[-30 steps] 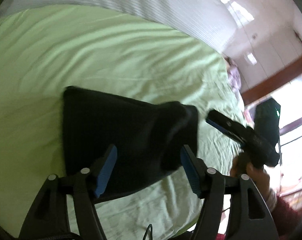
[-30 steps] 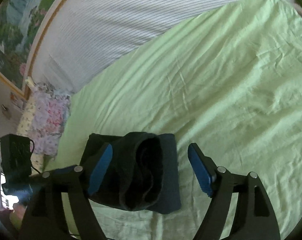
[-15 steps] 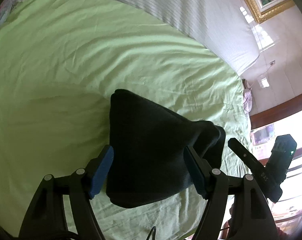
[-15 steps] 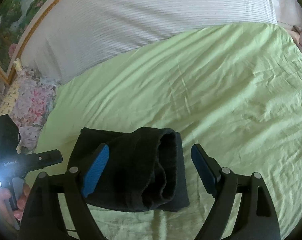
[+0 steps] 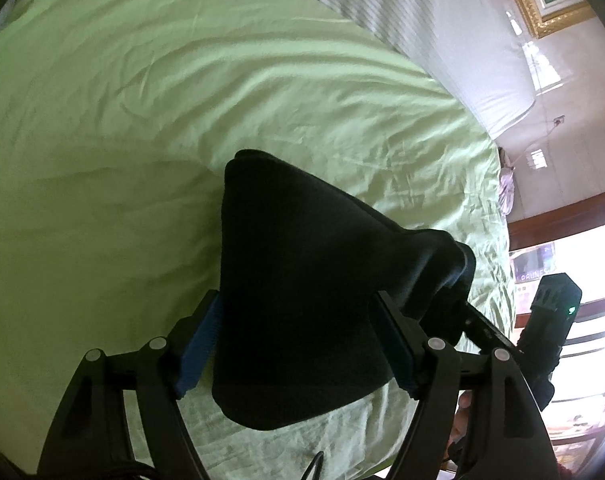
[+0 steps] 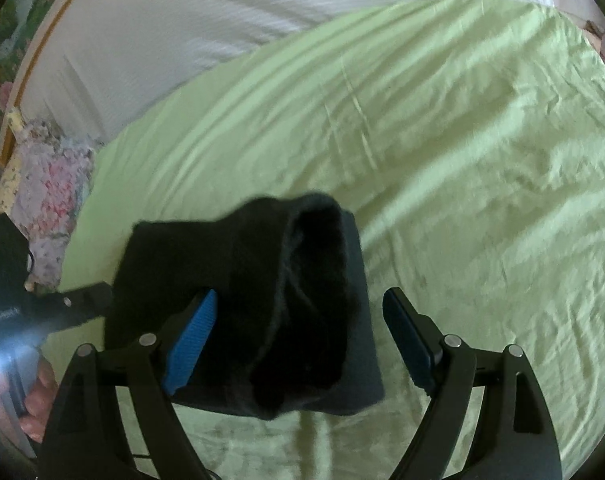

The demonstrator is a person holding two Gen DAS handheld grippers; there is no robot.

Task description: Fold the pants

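The dark pants [image 5: 302,280] lie folded into a compact bundle on the green bed sheet [image 5: 142,120]. My left gripper [image 5: 298,344] is open, its blue-padded fingers standing on either side of the bundle's near end. In the right wrist view the pants [image 6: 262,300] show a rolled, thicker fold on top. My right gripper [image 6: 302,332] is open, with the bundle between its fingers, closer to the left pad. The right gripper also shows in the left wrist view [image 5: 550,320], at the bundle's right side.
A white striped duvet [image 6: 262,20] lies along the far side of the bed. A floral pillow [image 6: 50,184] sits at the left. A window and wooden frame [image 5: 562,216] are beyond the bed's right edge. Wrinkled green sheet surrounds the bundle.
Both grippers have come closer to the folded pants, so that the bundle now sits between each pair of open fingers. The pants stayed folded on the sheet.
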